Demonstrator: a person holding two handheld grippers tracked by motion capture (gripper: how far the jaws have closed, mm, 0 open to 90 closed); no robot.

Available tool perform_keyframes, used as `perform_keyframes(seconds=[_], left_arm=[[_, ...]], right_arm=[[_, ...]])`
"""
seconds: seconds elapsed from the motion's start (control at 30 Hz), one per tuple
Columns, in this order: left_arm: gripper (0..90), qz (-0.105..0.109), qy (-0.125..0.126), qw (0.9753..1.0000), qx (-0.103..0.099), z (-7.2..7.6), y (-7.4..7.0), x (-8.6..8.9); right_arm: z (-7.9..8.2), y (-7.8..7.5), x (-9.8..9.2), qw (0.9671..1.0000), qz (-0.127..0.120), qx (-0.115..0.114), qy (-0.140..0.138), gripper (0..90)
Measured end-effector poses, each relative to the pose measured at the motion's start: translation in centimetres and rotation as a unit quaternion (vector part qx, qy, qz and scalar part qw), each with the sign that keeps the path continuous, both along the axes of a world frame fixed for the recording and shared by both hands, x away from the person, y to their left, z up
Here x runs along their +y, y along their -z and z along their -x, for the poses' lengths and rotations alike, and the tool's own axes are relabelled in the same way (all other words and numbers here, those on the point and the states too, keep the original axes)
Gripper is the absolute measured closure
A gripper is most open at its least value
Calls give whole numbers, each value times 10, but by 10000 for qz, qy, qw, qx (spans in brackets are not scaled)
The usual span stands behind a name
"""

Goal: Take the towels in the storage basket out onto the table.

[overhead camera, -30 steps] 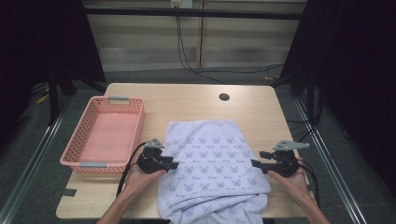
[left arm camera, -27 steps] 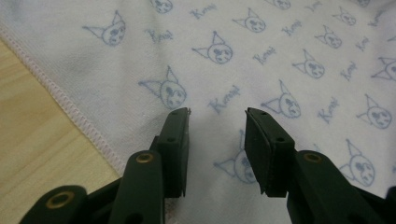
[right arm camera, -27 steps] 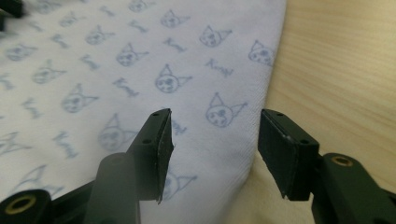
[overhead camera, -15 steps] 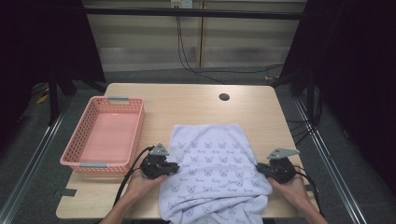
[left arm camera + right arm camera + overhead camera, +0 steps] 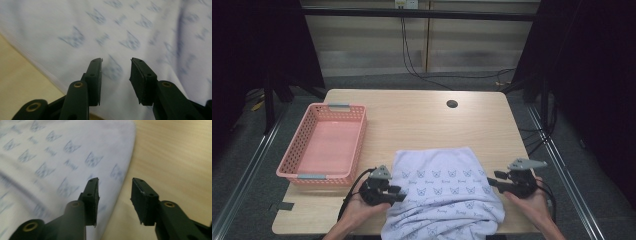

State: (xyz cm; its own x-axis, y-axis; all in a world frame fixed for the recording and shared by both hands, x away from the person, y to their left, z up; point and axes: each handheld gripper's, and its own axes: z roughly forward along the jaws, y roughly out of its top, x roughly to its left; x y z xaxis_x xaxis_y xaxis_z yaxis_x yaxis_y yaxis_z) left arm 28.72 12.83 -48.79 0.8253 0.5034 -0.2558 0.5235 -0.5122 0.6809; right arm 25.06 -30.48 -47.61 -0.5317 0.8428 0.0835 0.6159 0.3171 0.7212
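A pale lilac cloth [image 5: 442, 192] printed with small blue cat faces lies on the near half of the wooden table [image 5: 422, 120] and hangs over its front edge. My left gripper [image 5: 399, 194] is at the cloth's left edge, open, its jaws over the fabric [image 5: 125, 37] with nothing pinched. My right gripper [image 5: 492, 179] stands at the cloth's right edge, open. In the right gripper view its left jaw is above the cloth [image 5: 62, 157] and its right jaw above bare wood.
A pink plastic basket [image 5: 302, 145], with nothing in it, sits at the table's left side. A round cable hole [image 5: 452, 104] is near the far edge. Bare tabletop stretches beyond the cloth. Black cables hang at the wall behind.
Both grippers have drawn back toward the table's front edge. The cloth has slid nearer, with more of it bunched and hanging over the front edge.
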Motion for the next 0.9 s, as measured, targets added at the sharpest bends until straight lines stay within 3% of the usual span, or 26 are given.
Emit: perform_keyframes(seconds=[0.1,0.17,0.27,0.4,0.47,0.6,0.67,0.77,0.9], left_arm=[[593,-11,-214,9998,-30,-22,3,-3],[589,-125,-341,9993,-72,-30,7,-1],[585,-82,-441,9990,-49,-30,9,4],[561,-134,-526,9983,-187,-23,10,8],[556,-142,-522,9983,-214,-22,10,7],[555,-35,-511,9986,-151,-26,11,8],[556,-63,-489,9986,-175,-28,11,7],[557,-130,-498,9984,-225,-29,11,5],[561,-161,-490,9983,-264,-30,11,3]], right_arm=[[-29,8,9,10000,-32,93,-14,560],[-40,15,15,9997,81,187,114,569],[-45,20,17,9995,67,315,31,621],[-45,21,15,9988,-214,423,-82,822],[-43,19,18,9993,-136,323,-150,884],[-35,-4,20,9985,-501,-137,-170,893],[-29,-15,27,9967,-655,-331,-351,893],[-19,-20,52,9933,-718,-399,-807,893],[-7,-8,90,9866,-628,-154,-1497,890]])
